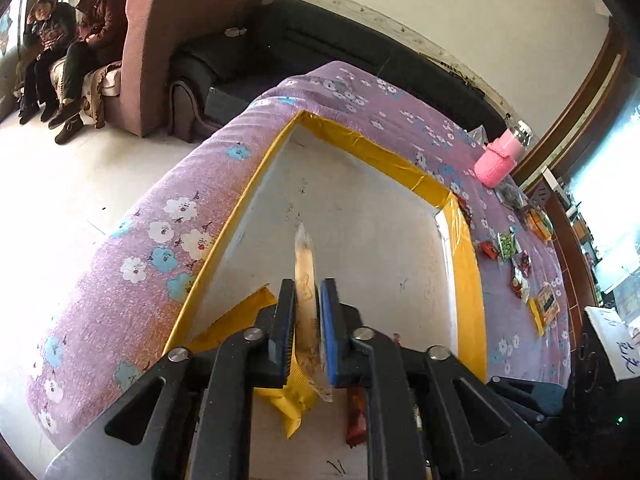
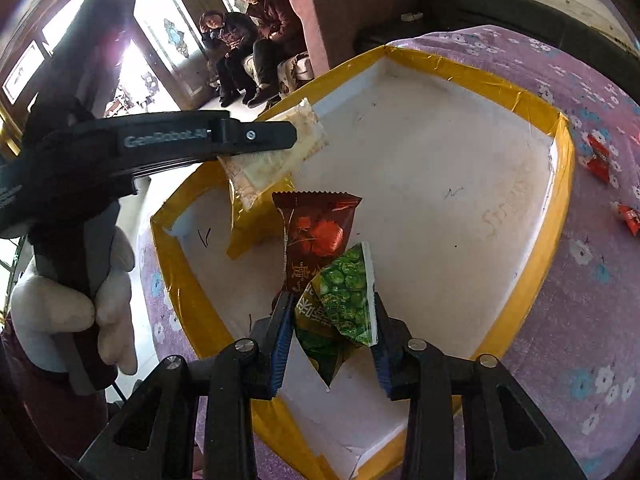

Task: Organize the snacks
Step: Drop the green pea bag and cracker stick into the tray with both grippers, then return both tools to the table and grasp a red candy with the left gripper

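Observation:
My left gripper point(image 1: 307, 284) is shut on a pale, see-through snack packet point(image 1: 304, 260) and holds it edge-on above a white box with a yellow-taped rim point(image 1: 360, 148). In the right wrist view the same gripper point(image 2: 294, 136) reaches in from the left with the pale packet point(image 2: 276, 160) hanging over the box's near-left corner. My right gripper point(image 2: 332, 296) is shut on a green pea snack packet point(image 2: 348, 292) above the white box point(image 2: 560, 208). A brown-red packet point(image 2: 316, 232) and a yellow packet point(image 2: 244, 228) lie on the box floor.
The box sits on a purple flowered cloth point(image 1: 140, 300). Several loose snacks point(image 1: 508, 246) and a pink bottle point(image 1: 498, 160) lie on the cloth to the right. A white-gloved hand point(image 2: 72, 308) grips the left tool. Two people point(image 1: 80, 40) sit on a sofa beyond.

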Demonstrator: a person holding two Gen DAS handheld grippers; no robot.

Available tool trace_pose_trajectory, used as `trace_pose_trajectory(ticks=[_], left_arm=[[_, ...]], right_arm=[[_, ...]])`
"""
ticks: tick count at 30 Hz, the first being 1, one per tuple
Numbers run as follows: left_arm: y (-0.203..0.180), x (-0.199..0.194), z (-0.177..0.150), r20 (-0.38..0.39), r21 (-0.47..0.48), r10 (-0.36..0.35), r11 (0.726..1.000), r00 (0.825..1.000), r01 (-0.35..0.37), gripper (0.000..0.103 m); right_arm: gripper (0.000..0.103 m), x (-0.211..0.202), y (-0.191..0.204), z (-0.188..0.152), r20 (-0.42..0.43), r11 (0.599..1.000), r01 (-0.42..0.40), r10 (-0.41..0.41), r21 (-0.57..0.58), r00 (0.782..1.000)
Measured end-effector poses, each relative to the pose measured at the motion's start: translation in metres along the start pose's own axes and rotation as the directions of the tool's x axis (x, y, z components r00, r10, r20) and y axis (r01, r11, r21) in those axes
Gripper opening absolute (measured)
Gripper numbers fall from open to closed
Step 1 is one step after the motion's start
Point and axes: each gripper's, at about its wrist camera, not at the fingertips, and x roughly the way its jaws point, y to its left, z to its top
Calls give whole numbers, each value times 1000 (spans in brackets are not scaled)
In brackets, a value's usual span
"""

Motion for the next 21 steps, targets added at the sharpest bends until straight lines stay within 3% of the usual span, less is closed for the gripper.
trace_pose_trajectory(ticks=[2,7,9,11,13,16,21], left_arm=[[2,-7,0,5,-15,-5,1000,1000,5,23],[-2,-27,-1,31,-47,-29,998,999,31,26],[-7,-35,-1,45,-57,-45,997,998,47,36],[-12,-41,-2,56,-63,-64,996,996,67,54],[-19,-45,-2,63,-60,-87,994,994,91,61],[-33,-43,-4,36,-55,-155,986,987,157,69],[-57,-34,-9,-40,-64,-271,961,962,269,69]], right_arm=[[39,-2,-1,0,6,1000,-4,4,1,1000],[46,-16,-3,-3,51,1000,1,-1,-10,999],[47,-25,-9,-6,72,1000,-8,7,3,997],[47,-35,-16,-12,92,1000,-16,14,26,996],[48,-43,-29,-15,109,998,-28,22,51,994],[49,-59,-52,-25,140,994,-36,21,106,990],[50,-97,-104,-48,208,977,-28,-17,213,978]])
